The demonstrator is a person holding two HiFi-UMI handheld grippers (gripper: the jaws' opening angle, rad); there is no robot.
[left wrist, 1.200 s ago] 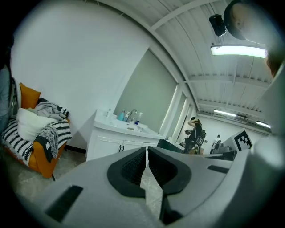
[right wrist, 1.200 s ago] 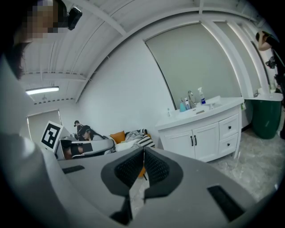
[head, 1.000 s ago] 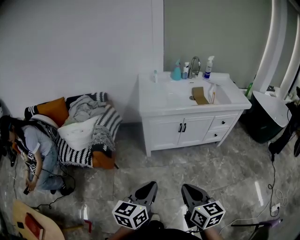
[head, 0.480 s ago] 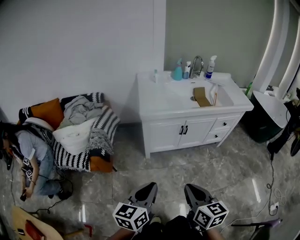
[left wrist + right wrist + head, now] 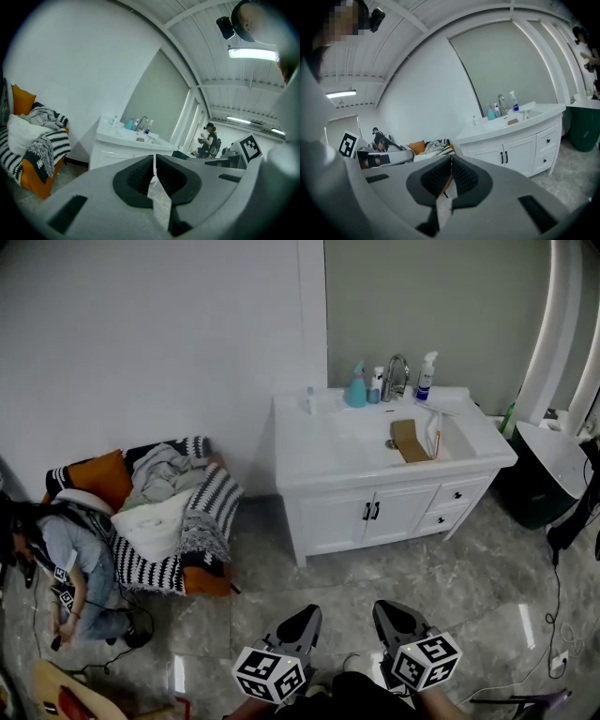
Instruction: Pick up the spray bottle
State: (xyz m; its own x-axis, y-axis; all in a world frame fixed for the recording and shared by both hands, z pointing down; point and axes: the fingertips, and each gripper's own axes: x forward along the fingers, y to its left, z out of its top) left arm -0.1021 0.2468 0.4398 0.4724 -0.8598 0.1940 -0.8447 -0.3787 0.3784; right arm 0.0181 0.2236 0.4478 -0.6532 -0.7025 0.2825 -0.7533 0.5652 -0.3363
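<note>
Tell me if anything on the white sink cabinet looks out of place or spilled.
One oddity: a flat brown piece lies in the basin of the white sink cabinet. The white spray bottle stands upright beside the chrome faucet; no spill shows.

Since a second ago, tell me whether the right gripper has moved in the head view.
Yes. The right gripper has come nearer the white vanity cabinet: less grey floor lies between its tips and the cabinet's base than before.

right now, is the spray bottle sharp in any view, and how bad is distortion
Head view: spray bottle small but crisp, glare streaks on the floor. Left gripper view: heavy fisheye bending, ceiling light blown out, bottle tiny. Right gripper view: same bending, dark corners.
</note>
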